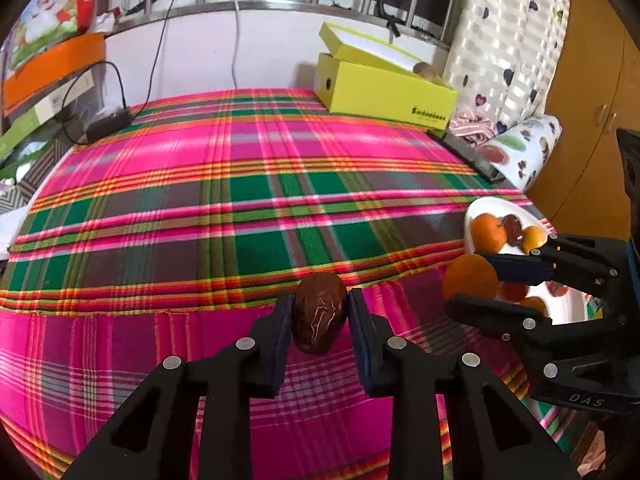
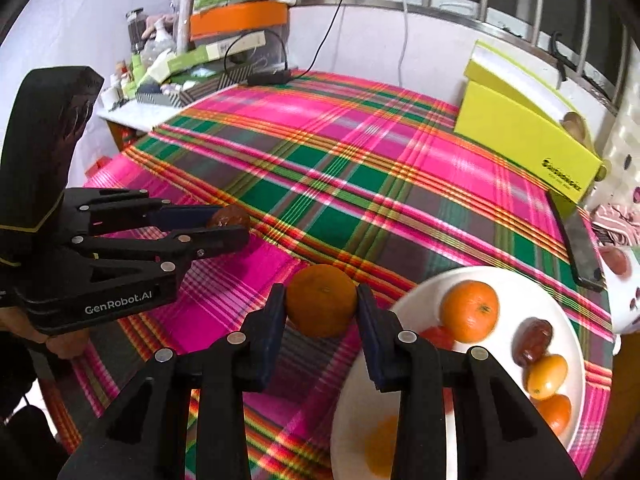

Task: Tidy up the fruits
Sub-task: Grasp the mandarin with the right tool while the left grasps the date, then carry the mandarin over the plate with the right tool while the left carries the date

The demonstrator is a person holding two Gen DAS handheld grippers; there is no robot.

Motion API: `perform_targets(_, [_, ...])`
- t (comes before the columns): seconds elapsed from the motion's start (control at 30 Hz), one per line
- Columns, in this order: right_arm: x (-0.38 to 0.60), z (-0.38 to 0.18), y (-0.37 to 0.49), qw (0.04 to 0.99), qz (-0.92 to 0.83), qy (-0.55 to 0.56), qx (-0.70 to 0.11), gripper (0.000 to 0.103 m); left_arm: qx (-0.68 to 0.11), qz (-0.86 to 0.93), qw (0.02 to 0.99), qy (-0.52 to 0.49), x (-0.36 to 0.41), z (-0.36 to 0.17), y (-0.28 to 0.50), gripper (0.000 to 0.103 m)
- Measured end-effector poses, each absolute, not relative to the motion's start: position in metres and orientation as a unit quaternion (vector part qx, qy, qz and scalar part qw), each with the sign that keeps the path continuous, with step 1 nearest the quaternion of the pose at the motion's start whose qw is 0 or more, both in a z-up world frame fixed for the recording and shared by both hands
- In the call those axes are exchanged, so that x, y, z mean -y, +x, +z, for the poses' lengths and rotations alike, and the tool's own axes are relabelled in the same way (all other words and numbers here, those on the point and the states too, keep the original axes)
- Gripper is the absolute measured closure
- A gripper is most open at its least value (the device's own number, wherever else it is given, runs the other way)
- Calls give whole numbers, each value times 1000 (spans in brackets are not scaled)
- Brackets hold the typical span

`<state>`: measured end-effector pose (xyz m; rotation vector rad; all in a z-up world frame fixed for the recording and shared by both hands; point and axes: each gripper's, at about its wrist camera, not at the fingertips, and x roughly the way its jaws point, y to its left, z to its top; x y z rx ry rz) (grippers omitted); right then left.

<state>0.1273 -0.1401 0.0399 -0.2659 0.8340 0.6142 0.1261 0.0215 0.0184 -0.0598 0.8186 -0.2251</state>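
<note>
Two hand-held grippers [image 1: 320, 312] [image 2: 321, 308]; five fruits on plate [image 2: 420, 292].

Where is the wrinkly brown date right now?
The brown date is clamped in the left gripper, held above the plaid tablecloth, left of the right gripper and the white plate.

Dates [image 2: 532, 338] two, plate [image 2: 356, 400] one (oranges [image 2: 470, 310] about five).

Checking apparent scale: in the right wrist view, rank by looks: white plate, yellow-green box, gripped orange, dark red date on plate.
1-2. White plate and yellow-green box: too alike, plate nearer.
3. Gripped orange, close to camera.
4. Dark red date.
</note>
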Motion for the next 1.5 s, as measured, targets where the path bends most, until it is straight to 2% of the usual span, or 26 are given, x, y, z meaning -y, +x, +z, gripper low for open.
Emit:
perform_targets(0.67, [262,61,80,899,190,-54,-390,67,-362,-222,905,16,83,62,110,64])
perform_targets(1.5, [280,22,82,873,208,-50,-439,67,-378,-322,863,97,158,40,143,64])
